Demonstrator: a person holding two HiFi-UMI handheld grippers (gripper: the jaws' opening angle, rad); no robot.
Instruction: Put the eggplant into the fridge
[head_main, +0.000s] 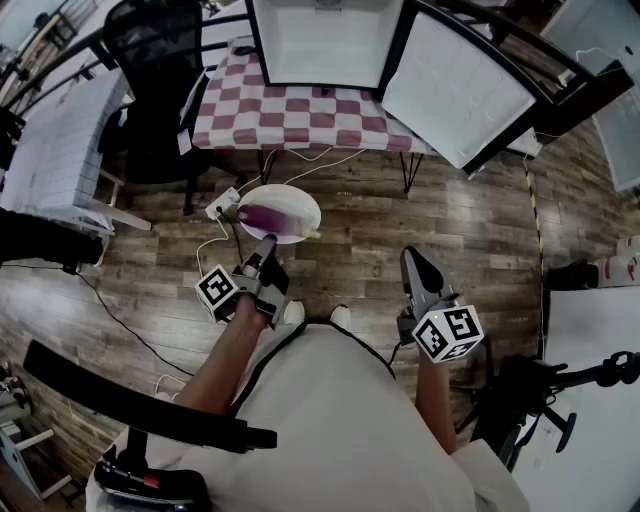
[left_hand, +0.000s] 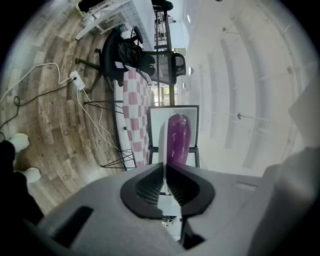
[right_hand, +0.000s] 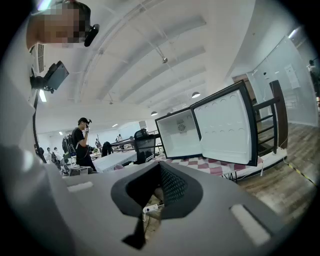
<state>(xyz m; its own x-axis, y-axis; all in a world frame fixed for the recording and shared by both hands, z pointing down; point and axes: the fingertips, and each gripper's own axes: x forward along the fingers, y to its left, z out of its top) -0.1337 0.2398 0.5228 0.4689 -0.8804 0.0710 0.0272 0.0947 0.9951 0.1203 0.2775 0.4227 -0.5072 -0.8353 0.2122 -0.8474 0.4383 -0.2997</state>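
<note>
head view shows my left gripper (head_main: 265, 247) clamped on the near rim of a white plate (head_main: 306, 204). the eggplant (head_main: 272, 217) lies lengthwise on that plate, out in front of me above the wooden floor (head_main: 420, 215). the left gripper view confirms the grip: the thin plate edge (left_hand: 162, 142) is pinched between the two pads, and the purple eggplant (left_hand: 178, 137) rests just beyond them. i read the plate as a carrier, so the soft skin is not squeezed. the gripper points level, which i judge keeps the plate flat and stops the eggplant rolling off.

my right gripper (head_main: 413, 260) hangs to the right, near my body and well apart from the plate. in the right gripper view its jaws meet at the tips with nothing between them, so it is clenched and empty. it looks toward the mini fridge (right_hand: 177, 134).

the fridge (head_main: 320, 40) stands on the far checkered surface (head_main: 290, 115) with its door (head_main: 465, 95) swung wide to the right. the white inside is bare as far as i can see. so the opening step looks done and the carry is in hand. next i'd bring the plate forward over the surface edge and into the cavity, keeping it level. a tilt, or a bump on the door frame, could send the eggplant sliding.
</note>
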